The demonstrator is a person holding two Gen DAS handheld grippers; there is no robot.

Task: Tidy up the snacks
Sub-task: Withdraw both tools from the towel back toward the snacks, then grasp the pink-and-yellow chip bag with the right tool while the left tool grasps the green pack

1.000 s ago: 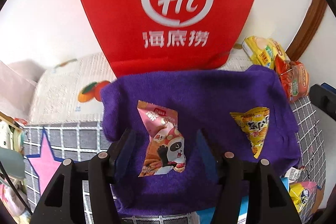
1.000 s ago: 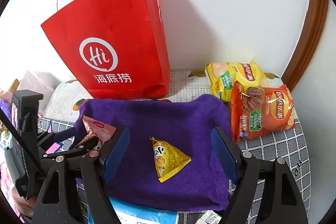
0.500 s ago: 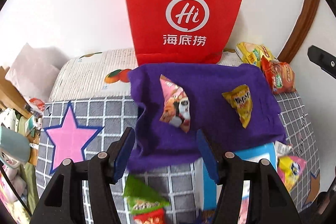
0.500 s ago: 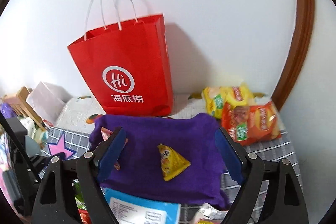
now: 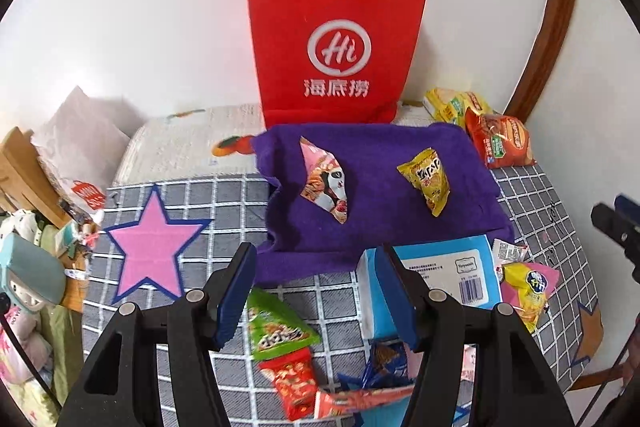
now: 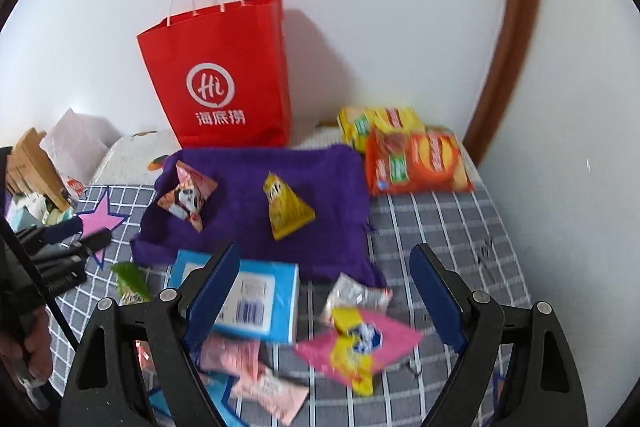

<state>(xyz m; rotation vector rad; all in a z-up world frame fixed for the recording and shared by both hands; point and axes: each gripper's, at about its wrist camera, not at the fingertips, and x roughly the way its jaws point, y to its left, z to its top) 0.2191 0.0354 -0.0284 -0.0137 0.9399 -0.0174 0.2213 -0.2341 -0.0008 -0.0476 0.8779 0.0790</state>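
- At the left of the left wrist view, a pink star [image 5: 154, 241] is printed on the grey checked cover [image 5: 200, 191] of the bed.
- The left tongs [image 5: 316, 291] fill the lower middle of that view, jaws apart with nothing between the pads, hanging above the cover.
- Just under them, low in the frame, lie a green snack packet [image 5: 276, 327] and a red snack packet [image 5: 294, 383], touching end to end.
- A red paper bag [image 5: 336, 55] stands upright at upper centre against the white wall, its base behind the far edge of a purple cloth [image 5: 384, 211].
- On the cloth lie a pink panda packet [image 5: 326, 181] to the left and a yellow packet [image 5: 428, 179] to the right, apart from each other.
- A blue box [image 5: 460, 267] sits at the cloth's near edge, right of centre.
- Two crisp bags, yellow [image 5: 452, 103] and orange [image 5: 500, 141], overlap at the cloth's upper right corner.
- In the right wrist view, the right tongs [image 6: 324, 299] have just been opening; the jaws stand wide apart and empty, above a blurred pink and yellow packet [image 6: 356, 343].
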